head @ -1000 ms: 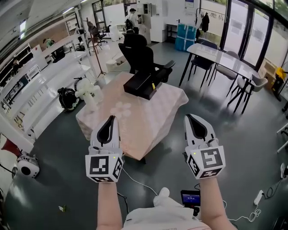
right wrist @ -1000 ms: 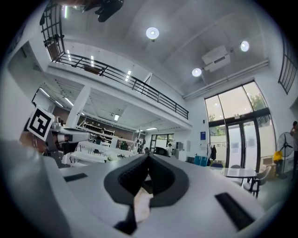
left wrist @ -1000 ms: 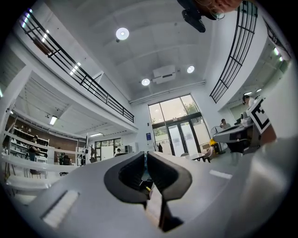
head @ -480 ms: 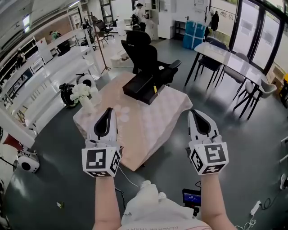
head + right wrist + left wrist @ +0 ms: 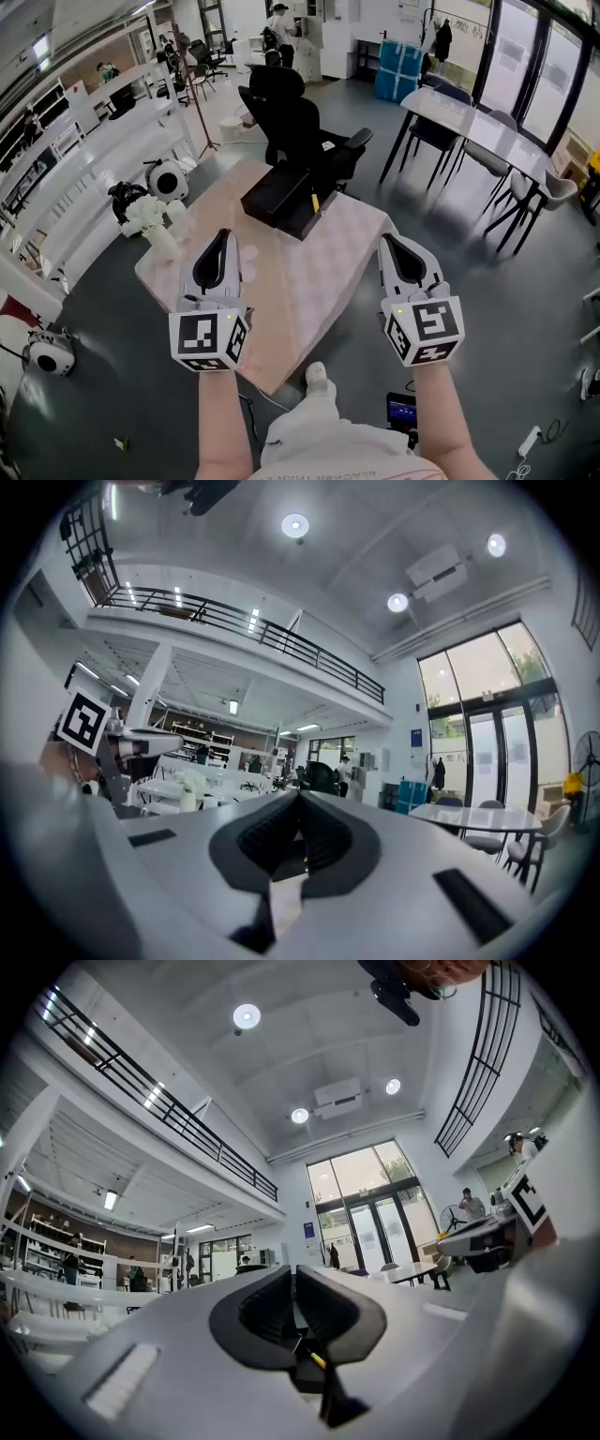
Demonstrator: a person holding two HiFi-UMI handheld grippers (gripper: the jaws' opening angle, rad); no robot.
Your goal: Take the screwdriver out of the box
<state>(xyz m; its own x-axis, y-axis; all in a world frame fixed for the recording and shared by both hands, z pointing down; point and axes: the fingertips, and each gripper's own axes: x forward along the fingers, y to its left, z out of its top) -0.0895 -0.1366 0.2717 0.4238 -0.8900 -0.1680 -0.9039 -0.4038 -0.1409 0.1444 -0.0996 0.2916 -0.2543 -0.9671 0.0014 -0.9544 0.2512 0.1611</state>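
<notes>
Left gripper (image 5: 225,234) and right gripper (image 5: 387,240), jaws together and empty, are closer to the tabletop (image 5: 309,281) now; black box (image 5: 281,195) still ahead.

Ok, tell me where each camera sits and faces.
Head view: on the person's head, steeply down at the table and black box; forearms, left gripper, right gripper show.
Left gripper view: on the left gripper, along its jaws toward the glass doors; right gripper at right.
Right gripper view: on the right gripper, along its shut jaws; left gripper at left.
Both gripper views share the glass doors.
</notes>
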